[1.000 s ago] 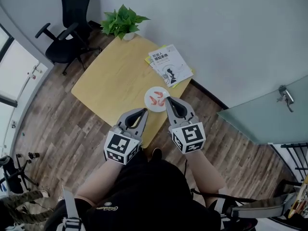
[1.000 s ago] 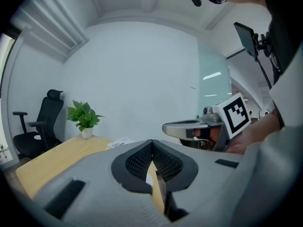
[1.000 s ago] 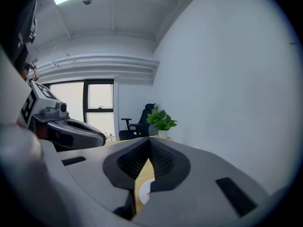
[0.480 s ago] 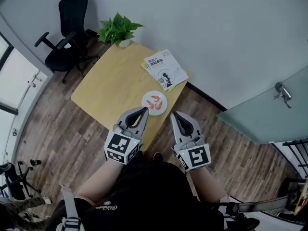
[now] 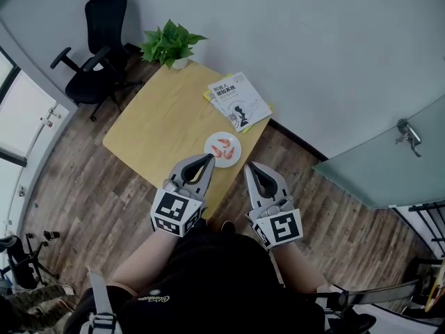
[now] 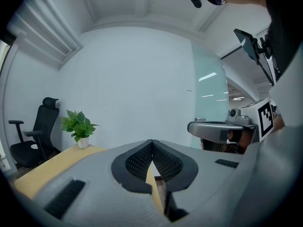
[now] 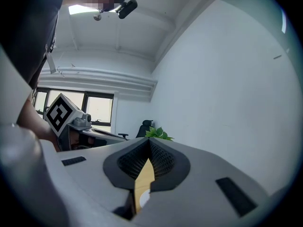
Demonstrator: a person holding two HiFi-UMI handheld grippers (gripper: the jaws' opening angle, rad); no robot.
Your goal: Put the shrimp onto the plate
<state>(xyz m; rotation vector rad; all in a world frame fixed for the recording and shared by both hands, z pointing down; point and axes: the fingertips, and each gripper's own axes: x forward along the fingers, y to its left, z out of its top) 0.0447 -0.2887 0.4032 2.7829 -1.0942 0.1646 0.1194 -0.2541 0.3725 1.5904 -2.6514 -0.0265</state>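
Wooden table [image 5: 163, 120] in an office corner, shrimp [image 5: 221, 146] on the plate [image 5: 233, 157], my left gripper [image 5: 206, 161] and right gripper [image 5: 252, 168] pressed closed, empty, pointing forward near the plate.

Wooden counter [image 5: 156, 127]: white plate [image 5: 235, 153] at near right edge, orange shrimp [image 5: 222, 147] on it. Book [image 5: 238, 101] just beyond; potted plant [image 5: 169, 42] at far corner. Left gripper [image 5: 207, 160] and right gripper [image 5: 249, 166] near side of plate, jaws together
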